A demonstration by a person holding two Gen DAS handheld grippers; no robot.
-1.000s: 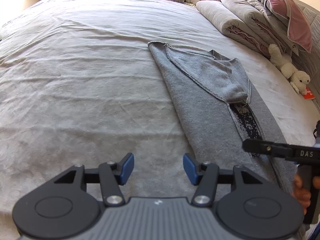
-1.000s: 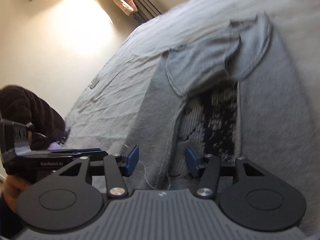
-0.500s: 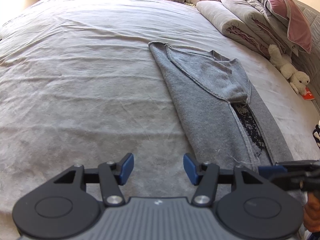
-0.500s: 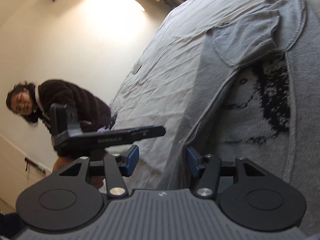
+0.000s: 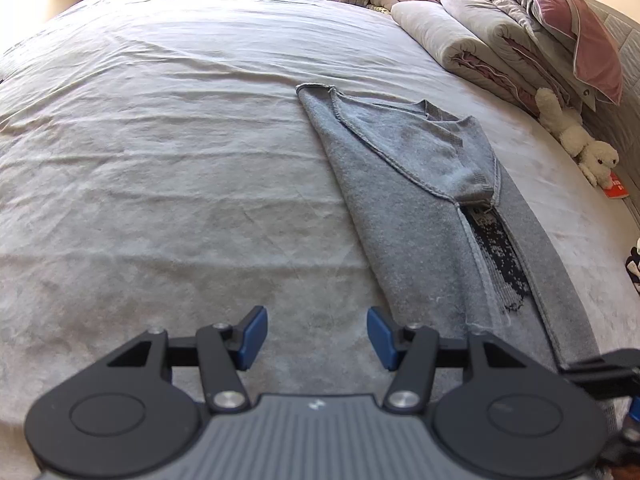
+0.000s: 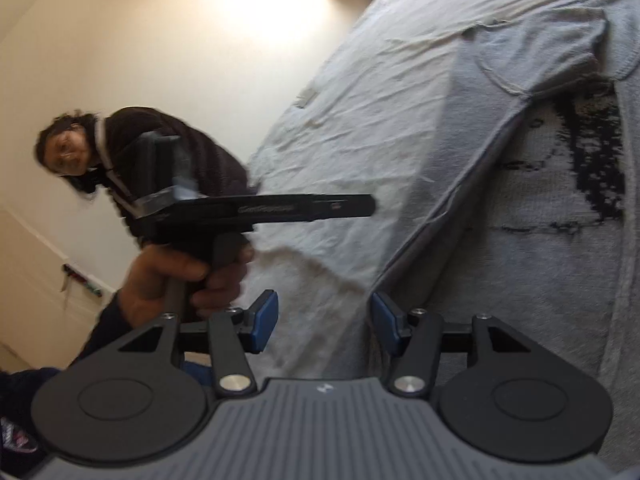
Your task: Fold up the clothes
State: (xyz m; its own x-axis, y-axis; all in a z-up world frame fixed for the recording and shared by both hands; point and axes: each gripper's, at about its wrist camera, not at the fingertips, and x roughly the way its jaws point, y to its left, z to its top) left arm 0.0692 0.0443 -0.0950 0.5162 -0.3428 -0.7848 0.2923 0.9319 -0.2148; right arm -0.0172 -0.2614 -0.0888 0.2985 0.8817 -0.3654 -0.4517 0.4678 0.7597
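left wrist view: the left gripper [image 5: 316, 334] hovers over the bed sheet [image 5: 160, 184] with its blue pads spread apart and nothing between them. the grey sweater [image 5: 416, 216] lies on the sheet to the right of the gripper, partly folded into a long narrow strip that runs away from the camera. its left edge is a straight fold line, its near hem ends just right of the right pad, and a sleeve is folded over its far end. a dark knitted pattern shows through the slit between the two folded sides. left of the sweater the sheet is wide and bare out to the bed's rounded far edge. on the right, rolled quilts [image 5: 480, 36] and a pink pillow [image 5: 576, 20] line the bed's side, with a plush toy [image 5: 580, 140] below them, well apart from the sweater.

right wrist view: the right gripper [image 6: 324, 322] also has its pads spread wide, holding nothing, above the sweater's [image 6: 532, 216] left fold edge near the hem. the person's left hand [image 6: 184, 280] grips the handle of the other gripper, which points across bare sheet [image 6: 392, 120] beside that edge.
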